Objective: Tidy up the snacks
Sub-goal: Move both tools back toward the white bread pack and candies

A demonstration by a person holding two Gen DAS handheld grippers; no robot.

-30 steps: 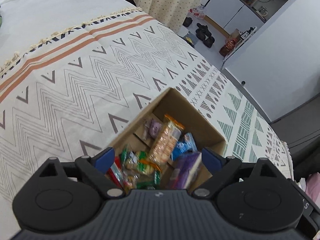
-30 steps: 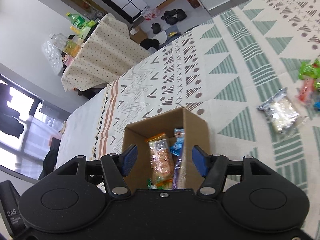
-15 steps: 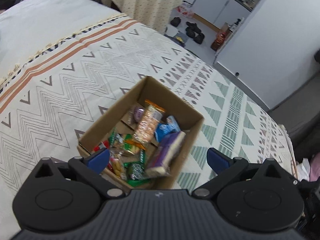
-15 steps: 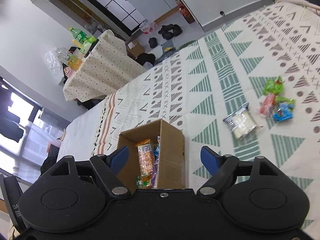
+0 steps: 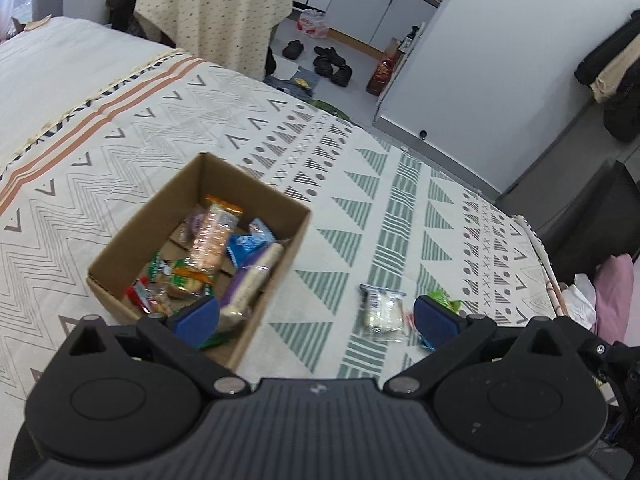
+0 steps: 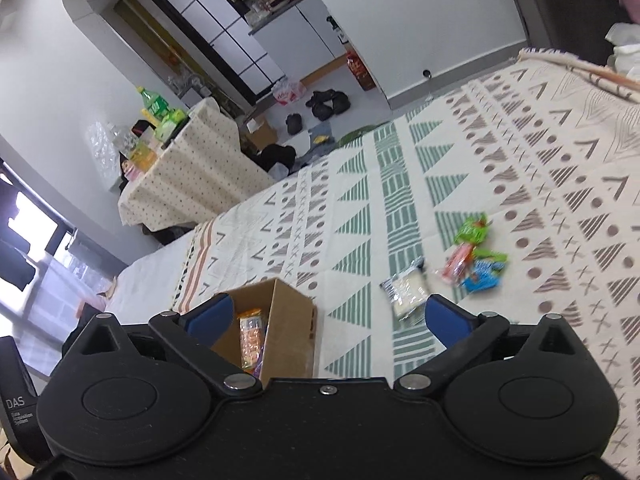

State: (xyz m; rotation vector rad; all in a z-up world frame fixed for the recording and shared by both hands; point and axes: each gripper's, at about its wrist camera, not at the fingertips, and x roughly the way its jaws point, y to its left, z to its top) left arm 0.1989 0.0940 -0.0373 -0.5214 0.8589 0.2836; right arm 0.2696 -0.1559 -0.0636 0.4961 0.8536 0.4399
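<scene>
An open cardboard box sits on the patterned bedspread and holds several snack packets, among them an orange cracker pack and a purple pack. It also shows in the right wrist view. A clear white-filled packet lies on the cover to the right of the box, also in the right wrist view. Small green, red and blue packets lie further right. My left gripper is open and empty above the box's near right corner. My right gripper is open and empty, raised above box and packet.
The bedspread covers the bed. Beyond its far edge stand a table with a dotted cloth, shoes on the floor and a white cabinet. A pink pillow lies at the right.
Both grippers have risen and drawn back from the box, and both have opened wider. The loose packets on the cover have come into the left wrist view.
</scene>
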